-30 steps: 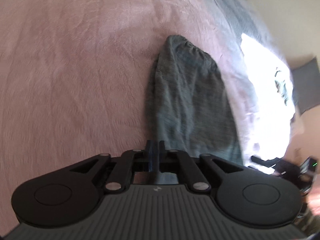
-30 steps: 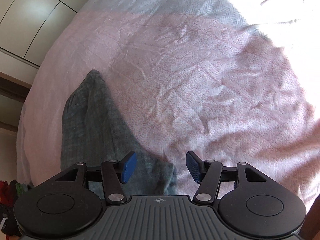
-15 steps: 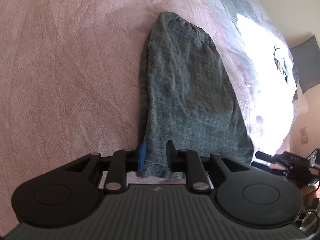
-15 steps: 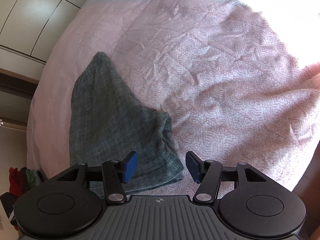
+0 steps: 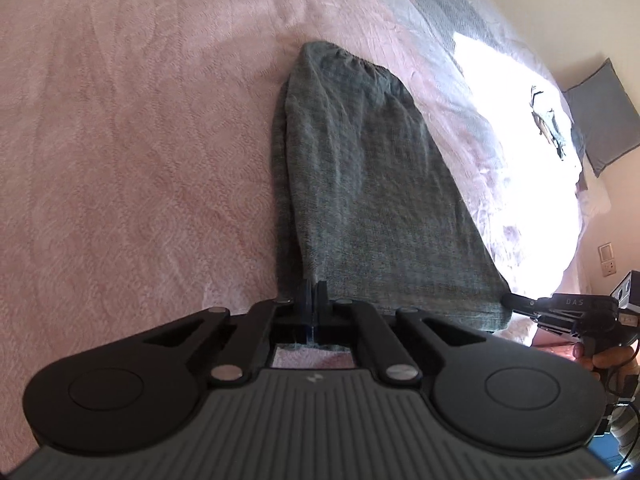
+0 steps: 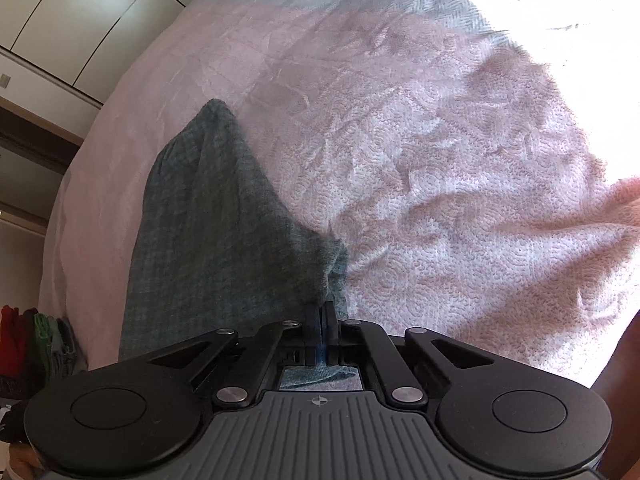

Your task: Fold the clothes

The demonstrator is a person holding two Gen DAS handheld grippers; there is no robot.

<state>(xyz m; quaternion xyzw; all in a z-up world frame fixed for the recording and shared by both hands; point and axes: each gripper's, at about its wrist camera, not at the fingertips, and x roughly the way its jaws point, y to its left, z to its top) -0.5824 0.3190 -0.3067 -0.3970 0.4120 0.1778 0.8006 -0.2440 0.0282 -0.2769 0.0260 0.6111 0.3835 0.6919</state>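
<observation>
Left wrist, heathered grey knit garment [image 5: 372, 200], tapered

Beneath the pressed-together fingers of the left gripper [image 5: 311, 294], the near hem of the grey garment [image 5: 372, 200] disappears behind the gripper's black body, so its corner cannot be made out. The same happens under the right gripper [image 6: 321, 314], whose body covers the cloth's near edge. Far ahead and right of the left fingers, sun glare washes out the bedspread [image 5: 120, 140], and a small dark item [image 5: 546, 120] there is unidentifiable. The 2nd device's [image 5: 568, 312] holder is cut off.
</observation>
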